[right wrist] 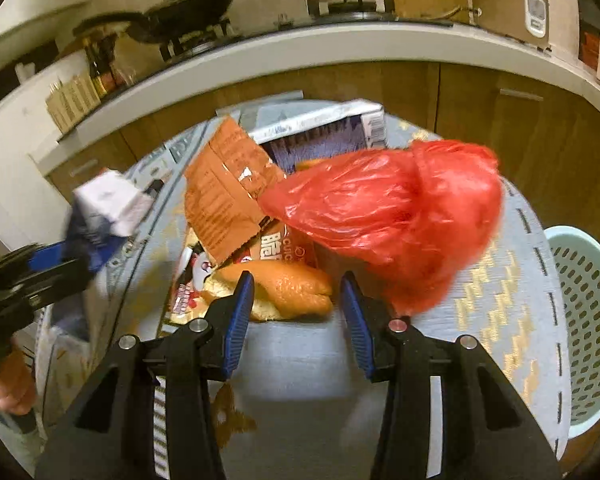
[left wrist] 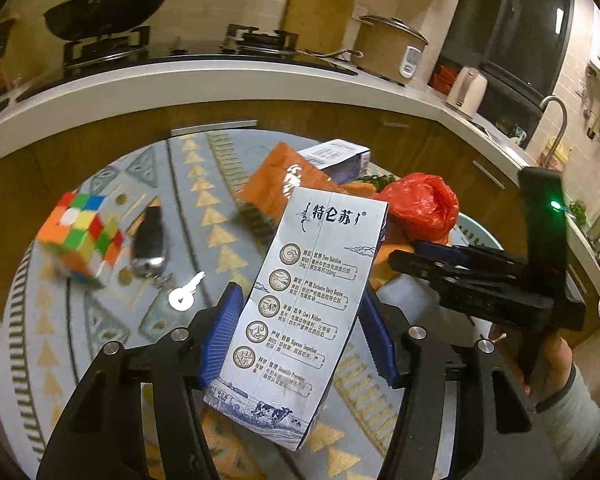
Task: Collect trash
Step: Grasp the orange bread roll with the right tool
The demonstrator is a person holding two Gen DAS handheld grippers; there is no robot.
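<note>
Grey-blue milk carton (left wrist: 300, 312), long axis apparently upright, in left gripper (left wrist: 296, 332)

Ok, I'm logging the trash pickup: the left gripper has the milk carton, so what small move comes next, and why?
Probably carry it right, toward the pale green basket. The left gripper already clamps the milk carton between its pads, and the basket stands open beside the table.
</note>
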